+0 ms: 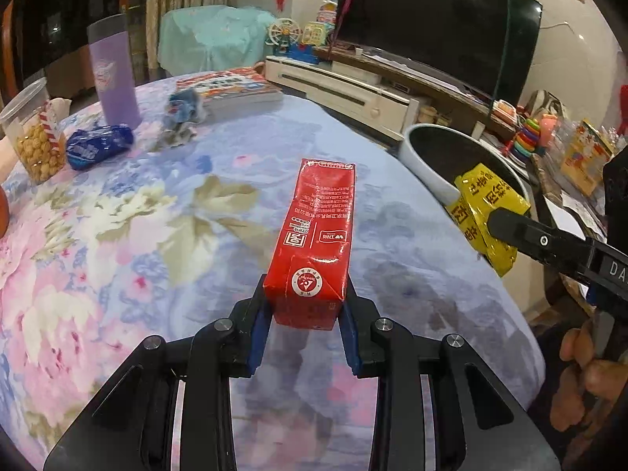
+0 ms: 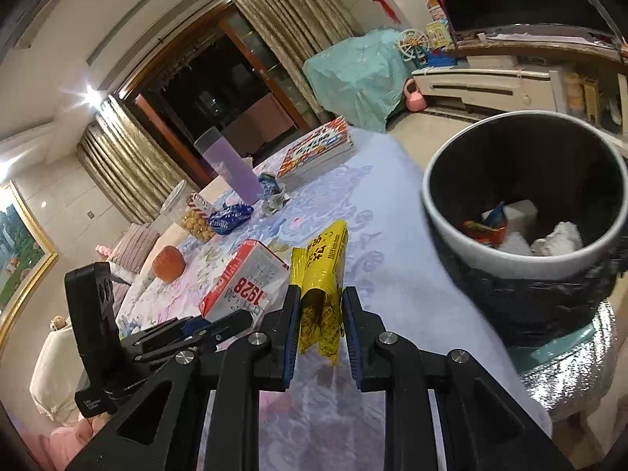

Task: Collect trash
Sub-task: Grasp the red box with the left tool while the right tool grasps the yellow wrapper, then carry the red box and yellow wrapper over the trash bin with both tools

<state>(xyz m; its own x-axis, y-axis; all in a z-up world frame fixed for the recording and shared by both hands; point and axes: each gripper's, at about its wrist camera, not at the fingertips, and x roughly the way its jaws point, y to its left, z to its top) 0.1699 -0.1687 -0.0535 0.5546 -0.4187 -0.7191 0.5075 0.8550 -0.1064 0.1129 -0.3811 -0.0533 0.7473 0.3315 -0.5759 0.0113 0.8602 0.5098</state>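
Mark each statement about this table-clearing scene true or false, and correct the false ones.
1. The left tool holds a red carton. True.
2. The right tool holds a blue wrapper. False: it grips a yellow wrapper; the blue wrapper lies on the table.
3. The bin is empty. False: paper and wrappers already lie inside it.
4. A purple tumbler stands upright on the floral tablecloth. True.
5. The snack jar lies tipped on its side. False: it stands upright.
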